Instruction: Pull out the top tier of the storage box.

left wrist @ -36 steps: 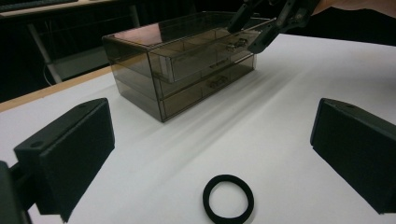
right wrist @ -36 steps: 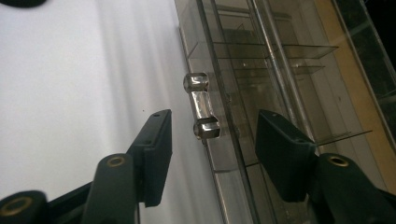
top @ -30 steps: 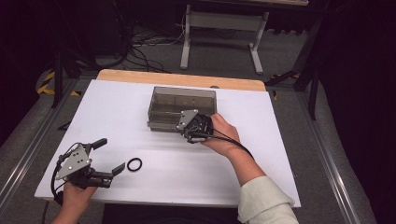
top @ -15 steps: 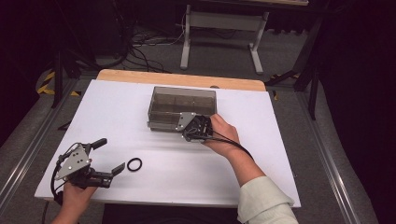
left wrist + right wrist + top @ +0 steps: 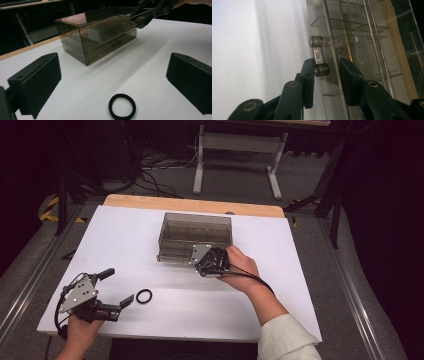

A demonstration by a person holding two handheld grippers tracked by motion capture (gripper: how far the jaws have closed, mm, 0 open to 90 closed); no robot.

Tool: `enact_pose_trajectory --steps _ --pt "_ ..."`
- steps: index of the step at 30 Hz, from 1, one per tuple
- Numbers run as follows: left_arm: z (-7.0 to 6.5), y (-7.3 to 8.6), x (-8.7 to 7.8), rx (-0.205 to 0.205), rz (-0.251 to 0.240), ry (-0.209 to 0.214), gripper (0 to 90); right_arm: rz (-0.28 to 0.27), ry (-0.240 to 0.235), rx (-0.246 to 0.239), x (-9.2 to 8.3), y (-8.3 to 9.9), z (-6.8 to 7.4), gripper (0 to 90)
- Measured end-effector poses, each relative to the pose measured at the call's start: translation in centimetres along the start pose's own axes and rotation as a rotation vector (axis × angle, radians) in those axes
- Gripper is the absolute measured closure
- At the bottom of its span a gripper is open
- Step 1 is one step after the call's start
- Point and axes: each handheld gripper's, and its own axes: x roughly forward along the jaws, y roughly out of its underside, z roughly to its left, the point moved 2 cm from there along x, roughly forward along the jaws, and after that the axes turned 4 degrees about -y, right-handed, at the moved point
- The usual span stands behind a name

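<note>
Drawer handle, clear plastic, sits between the right tongs: one pad touches its near end, other pad is on the far side of the drawer front. Jaws have just been closing w/ handle and front between them; can't tell if both pads press yet. In the high view the right tongs meet the near face of the smoky drawer box, top drawer pulled out a bit.

Left tongs rest on the white table near its front edge, jaws wide apart, holding nothing. Black ring lies flat on the table just ahead of them, between the jaw lines, touching neither. Drawer box stands well beyond the ring, w/ the right tongs at its far corner.
</note>
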Motion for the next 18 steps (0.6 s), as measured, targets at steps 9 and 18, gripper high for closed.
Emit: enact_pose_trajectory --steps 9,18 --pt "-0.1 0.0 0.0 -0.001 0.005 0.003 0.6 0.010 -0.017 -0.011 -0.3 0.0 0.7 67.1" --pt "0.0 0.0 0.0 -0.002 0.004 0.002 0.7 0.010 -0.022 -0.035 -0.3 -0.1 1.2 67.8"
